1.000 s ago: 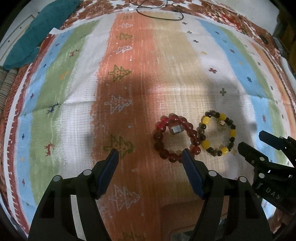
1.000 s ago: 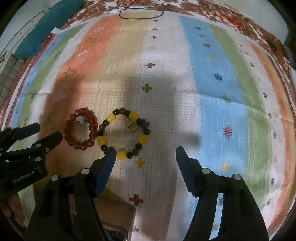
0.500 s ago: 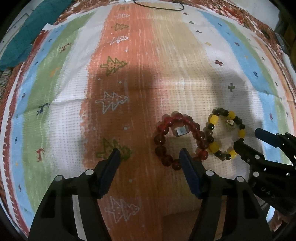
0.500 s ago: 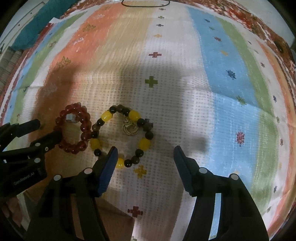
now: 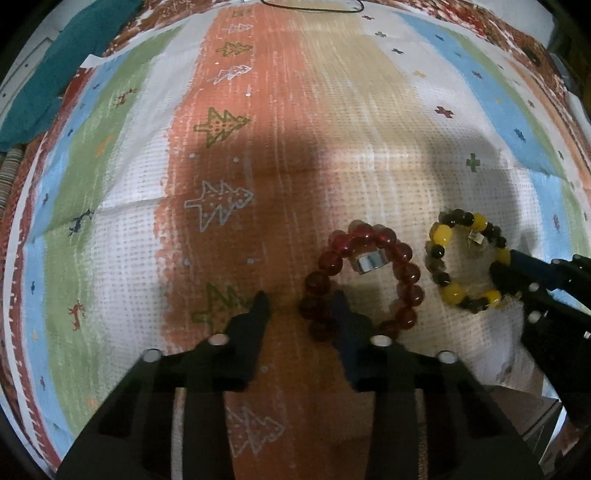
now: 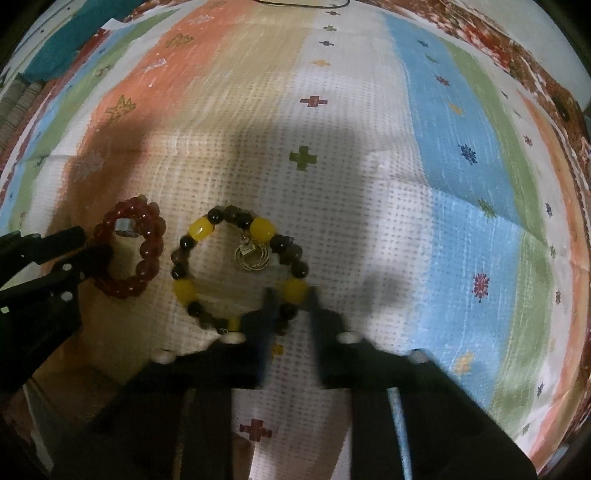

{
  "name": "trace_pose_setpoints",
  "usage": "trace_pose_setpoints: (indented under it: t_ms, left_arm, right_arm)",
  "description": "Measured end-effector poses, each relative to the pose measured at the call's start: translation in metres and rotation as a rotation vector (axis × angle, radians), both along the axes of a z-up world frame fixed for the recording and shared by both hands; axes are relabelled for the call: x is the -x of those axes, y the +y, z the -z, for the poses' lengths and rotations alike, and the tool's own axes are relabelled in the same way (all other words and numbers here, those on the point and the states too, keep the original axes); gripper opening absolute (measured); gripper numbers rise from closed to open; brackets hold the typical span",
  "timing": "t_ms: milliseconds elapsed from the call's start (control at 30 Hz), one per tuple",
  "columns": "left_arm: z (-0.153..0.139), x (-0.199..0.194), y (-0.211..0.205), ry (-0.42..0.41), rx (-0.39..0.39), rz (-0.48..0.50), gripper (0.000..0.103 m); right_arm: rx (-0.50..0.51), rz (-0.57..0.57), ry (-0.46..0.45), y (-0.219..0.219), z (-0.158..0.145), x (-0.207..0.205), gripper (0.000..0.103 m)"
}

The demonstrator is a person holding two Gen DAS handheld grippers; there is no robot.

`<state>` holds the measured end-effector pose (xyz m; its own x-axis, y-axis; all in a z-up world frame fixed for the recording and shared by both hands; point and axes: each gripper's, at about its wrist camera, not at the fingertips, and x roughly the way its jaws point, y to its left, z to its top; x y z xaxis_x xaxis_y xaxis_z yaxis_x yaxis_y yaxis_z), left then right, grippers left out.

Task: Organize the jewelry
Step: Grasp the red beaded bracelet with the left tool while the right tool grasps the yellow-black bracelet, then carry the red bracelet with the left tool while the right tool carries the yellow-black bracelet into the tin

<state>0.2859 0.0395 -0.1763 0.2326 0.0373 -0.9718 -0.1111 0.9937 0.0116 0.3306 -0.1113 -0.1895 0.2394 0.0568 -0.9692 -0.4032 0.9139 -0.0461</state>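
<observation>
Bracelets on striped cloth [image 5: 110, 155]: red [image 5: 364, 280] left, yellow-black [image 6: 240, 269] right, just apart. Left gripper [image 5: 301, 301] just closed onto red's near-left beads; right gripper [image 6: 291, 297] clenched on yellow-black's near-right beads.

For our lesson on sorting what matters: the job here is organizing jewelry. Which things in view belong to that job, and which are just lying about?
Part of the job:
- red bead bracelet
- yellow and dark bead bracelet
- left gripper
- right gripper

Just lying about:
- striped cloth
- teal fabric
- black cord
</observation>
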Motion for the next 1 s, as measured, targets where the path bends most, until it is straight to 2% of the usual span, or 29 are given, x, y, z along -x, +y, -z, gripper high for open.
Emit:
trace_pose_setpoints:
  t_ms: [33, 167, 233, 633, 1000]
  left_arm:
    - [0.000, 0.000, 0.000, 0.001, 0.005, 0.001, 0.017]
    - [-0.004, 0.003, -0.001, -0.002, -0.005, 0.009, 0.016]
    - [-0.008, 0.005, -0.004, -0.005, -0.006, 0.015, 0.013]
    - [-0.048, 0.025, -0.013, -0.085, 0.030, 0.005, 0.013]
    - [-0.078, 0.038, -0.012, -0.148, 0.052, 0.001, 0.013]
  right_arm:
    - [-0.002, -0.001, -0.002, 0.000, 0.000, 0.000, 0.012]
    - [-0.002, -0.002, -0.026, -0.009, -0.006, 0.002, 0.012]
    - [-0.007, -0.003, -0.045, -0.012, -0.014, 0.004, 0.012]
    - [-0.057, -0.017, -0.145, -0.023, -0.063, 0.024, 0.012]
    - [-0.103, -0.012, -0.188, -0.030, -0.089, 0.042, 0.012]
